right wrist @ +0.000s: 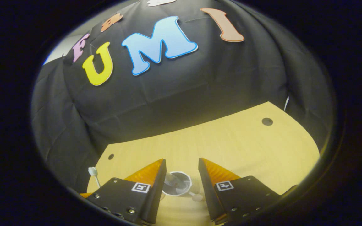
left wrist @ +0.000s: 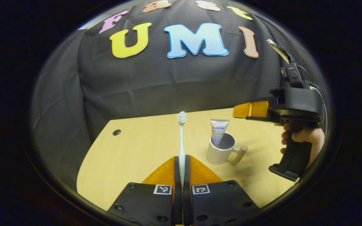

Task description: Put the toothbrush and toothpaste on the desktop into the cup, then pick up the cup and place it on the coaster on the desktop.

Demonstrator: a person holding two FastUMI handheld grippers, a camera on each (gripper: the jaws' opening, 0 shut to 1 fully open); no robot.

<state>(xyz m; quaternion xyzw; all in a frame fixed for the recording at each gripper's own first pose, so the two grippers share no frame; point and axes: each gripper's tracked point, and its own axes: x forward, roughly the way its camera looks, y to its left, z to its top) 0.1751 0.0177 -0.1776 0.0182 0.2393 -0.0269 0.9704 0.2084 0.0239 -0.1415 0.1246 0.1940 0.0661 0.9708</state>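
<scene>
Two tools: left tool (left wrist: 182,175) clamps the slim toothbrush (left wrist: 181,141) upright; right tool (right wrist: 181,175) hangs spread above the round cup (left wrist: 220,152) holding the toothpaste (left wrist: 218,130); bare wood-grain tabletop (left wrist: 137,150) surrounds the cup

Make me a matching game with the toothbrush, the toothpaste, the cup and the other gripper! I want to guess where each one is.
Things:
1. toothbrush
2. toothpaste
3. cup
4. right gripper

Places:
A. standing on the desktop
B. pinched upright by the left gripper
C. open, above the cup
D. sticking out of the cup

Pairs: 1-B, 2-D, 3-A, 4-C
</scene>
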